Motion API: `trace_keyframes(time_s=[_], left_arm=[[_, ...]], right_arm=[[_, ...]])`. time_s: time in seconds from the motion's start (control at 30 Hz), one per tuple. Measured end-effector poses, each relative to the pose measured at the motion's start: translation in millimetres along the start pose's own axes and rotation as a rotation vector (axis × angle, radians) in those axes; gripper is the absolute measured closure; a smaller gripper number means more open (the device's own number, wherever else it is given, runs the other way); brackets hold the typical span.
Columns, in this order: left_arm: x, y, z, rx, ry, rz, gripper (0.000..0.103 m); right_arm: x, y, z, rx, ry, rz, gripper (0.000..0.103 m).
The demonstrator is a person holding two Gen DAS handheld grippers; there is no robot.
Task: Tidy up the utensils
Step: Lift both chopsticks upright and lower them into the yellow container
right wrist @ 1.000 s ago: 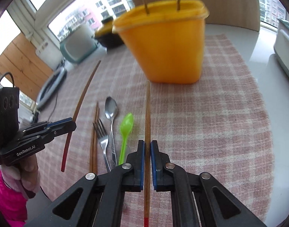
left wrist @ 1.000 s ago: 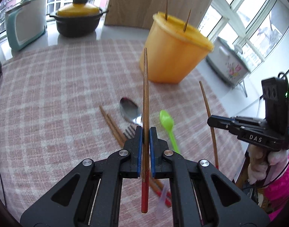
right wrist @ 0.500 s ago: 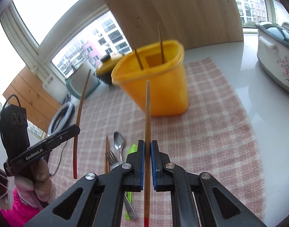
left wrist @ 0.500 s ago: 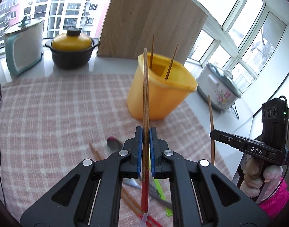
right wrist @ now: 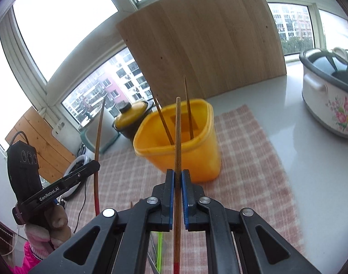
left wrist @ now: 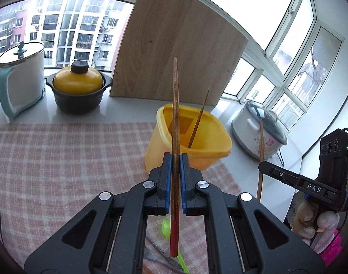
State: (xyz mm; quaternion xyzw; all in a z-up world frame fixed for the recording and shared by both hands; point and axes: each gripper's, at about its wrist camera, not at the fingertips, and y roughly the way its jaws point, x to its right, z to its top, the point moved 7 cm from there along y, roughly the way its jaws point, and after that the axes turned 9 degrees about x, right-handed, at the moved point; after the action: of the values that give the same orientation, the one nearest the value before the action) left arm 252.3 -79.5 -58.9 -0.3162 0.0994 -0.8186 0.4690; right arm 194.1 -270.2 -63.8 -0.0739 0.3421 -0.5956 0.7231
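My left gripper point(left wrist: 175, 159) is shut on a brown chopstick point(left wrist: 175, 114) with a red end, held upright in front of the yellow tub point(left wrist: 203, 157). My right gripper point(right wrist: 178, 175) is shut on a second chopstick point(right wrist: 178, 137), also upright, just short of the tub point(right wrist: 196, 157). Chopsticks point(right wrist: 188, 107) stand inside the tub: two show in the right wrist view, one in the left. Each gripper shows in the other's view, the right one point(left wrist: 261, 167) and the left one point(right wrist: 97, 164), with its chopstick. A green spoon point(left wrist: 167, 226) lies on the checked cloth below, partly hidden.
A pink checked cloth point(left wrist: 60, 159) covers the table. A yellow-lidded black pot point(left wrist: 78, 91) and a white kettle point(left wrist: 21, 80) stand at the back left. A wooden board point(left wrist: 178, 52) leans behind the tub. A floral cooker point(right wrist: 329, 98) stands at the right.
Both grippers have risen and tilted up with their chopsticks and come closer to the tub. The utensils on the cloth have dropped almost out of view.
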Motion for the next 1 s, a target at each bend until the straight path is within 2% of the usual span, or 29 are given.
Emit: trace_keyframes(time_s=[0.53, 0.87, 1.0], left_arm=[[10.2, 46.1, 57.5, 0.088, -0.015, -0.018, 0.098], [10.9, 76.3, 72.7, 0.097, -0.027, -0.018, 0.098], [12.8, 86.3, 74.2, 0.098, -0.024, -0.016, 0.098]], right_arm=[[-4.7, 20.7, 86.2, 0.136, 0.029, 0.023, 0.099], [-5.0, 49.4, 119.9, 0.183, 0.043, 0.015, 0.099], [-4.1, 58.8, 130.2, 0.211, 0.032, -0.013, 0.099]])
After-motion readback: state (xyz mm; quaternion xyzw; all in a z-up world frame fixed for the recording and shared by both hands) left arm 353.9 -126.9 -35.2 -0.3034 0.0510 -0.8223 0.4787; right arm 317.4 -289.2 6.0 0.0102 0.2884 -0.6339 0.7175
